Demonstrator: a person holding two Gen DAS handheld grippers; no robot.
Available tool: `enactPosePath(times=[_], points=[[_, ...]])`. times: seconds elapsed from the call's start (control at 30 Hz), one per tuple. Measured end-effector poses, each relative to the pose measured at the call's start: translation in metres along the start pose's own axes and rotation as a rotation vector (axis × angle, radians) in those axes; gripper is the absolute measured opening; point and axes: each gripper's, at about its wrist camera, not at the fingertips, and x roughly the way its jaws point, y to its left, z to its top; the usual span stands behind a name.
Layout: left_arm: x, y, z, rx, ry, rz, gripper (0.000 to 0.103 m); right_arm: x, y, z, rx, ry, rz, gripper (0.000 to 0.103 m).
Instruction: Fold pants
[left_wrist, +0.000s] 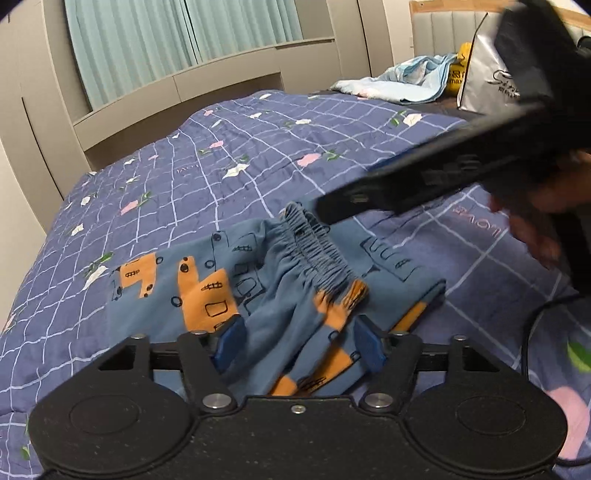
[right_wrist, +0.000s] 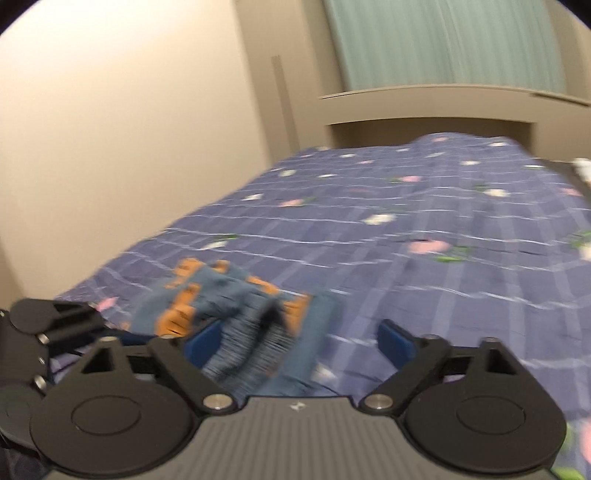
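On the bedspread (left_wrist: 258, 155), pants (left_wrist: 280, 280) between both grippers' parted fingers (left_wrist: 231, 341).

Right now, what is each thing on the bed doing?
Blue cotton pants with orange car print: bunched, partly folded on the quilt.
Purple checked flowered quilt: spread over the bed.
Left hand-held gripper: open, pants between its pads.
Right hand-held gripper: open over the waistband.

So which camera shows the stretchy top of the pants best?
The left wrist view. There the waistband is sharp, and you can see its gathers on the blue and orange pants lying on the bed. The right wrist view shows the waistband too, close up, but badly blurred.
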Motion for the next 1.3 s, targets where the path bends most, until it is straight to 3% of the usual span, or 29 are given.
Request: enactPosePath(times=[0.13, 0.27, 0.3, 0.33, 0.37, 0.43, 0.67, 0.83, 0.9, 0.97, 1.07, 1.1, 1.13, 1.23, 1.3], points=[[0.002, 0.002, 0.0, 0.002, 0.011, -0.023, 0.043, 0.029, -0.001, 0.005, 0.014, 0.057, 0.035, 0.053], [0.006, 0.006, 0.001, -0.028, 0.016, -0.043, 0.024, 0.037, -0.007, 0.005, 0.066, 0.065, 0.074, 0.033], [0.007, 0.007, 0.002, -0.039, 0.016, -0.048, 0.015, 0.039, -0.007, 0.005, 0.069, 0.066, 0.068, 0.024], [0.007, 0.009, 0.003, -0.049, 0.014, -0.055, 0.012, 0.04, -0.007, 0.005, 0.07, 0.071, 0.069, 0.014], [0.006, 0.01, 0.004, -0.061, 0.011, -0.061, 0.01, 0.041, -0.008, 0.005, 0.077, 0.071, 0.073, 0.011], [0.002, 0.013, 0.007, -0.088, 0.005, -0.081, 0.004, 0.035, -0.008, 0.005, 0.086, 0.06, 0.067, 0.01], [-0.007, 0.007, 0.011, -0.114, -0.013, -0.138, 0.004, 0.001, -0.001, 0.011, 0.118, 0.017, 0.01, 0.01], [0.004, 0.0, 0.005, -0.109, 0.007, -0.154, 0.005, 0.003, -0.006, 0.0, 0.135, 0.066, -0.045, 0.01], [0.005, 0.001, 0.003, -0.115, 0.004, -0.159, 0.009, 0.006, -0.01, -0.006, 0.146, 0.075, -0.047, 0.01], [0.0, 0.004, 0.004, -0.132, -0.006, -0.168, 0.02, 0.003, -0.01, -0.008, 0.147, 0.066, -0.054, 0.013], [-0.011, 0.015, 0.007, -0.199, -0.011, -0.169, 0.039, -0.001, -0.002, -0.007, 0.112, 0.043, -0.099, 0.029], [-0.015, 0.02, 0.009, -0.226, -0.015, -0.157, 0.052, -0.002, 0.002, -0.006, 0.1, 0.033, -0.114, 0.033], [-0.019, 0.028, 0.01, -0.26, -0.016, -0.131, 0.065, -0.004, 0.005, -0.006, 0.092, 0.023, -0.127, 0.042], [-0.028, 0.051, 0.01, -0.348, -0.025, -0.034, 0.078, -0.005, 0.015, -0.004, 0.063, -0.013, -0.176, 0.073], [-0.03, 0.069, 0.008, -0.392, -0.033, 0.047, 0.092, -0.004, 0.023, -0.003, 0.039, -0.024, -0.197, 0.079]])
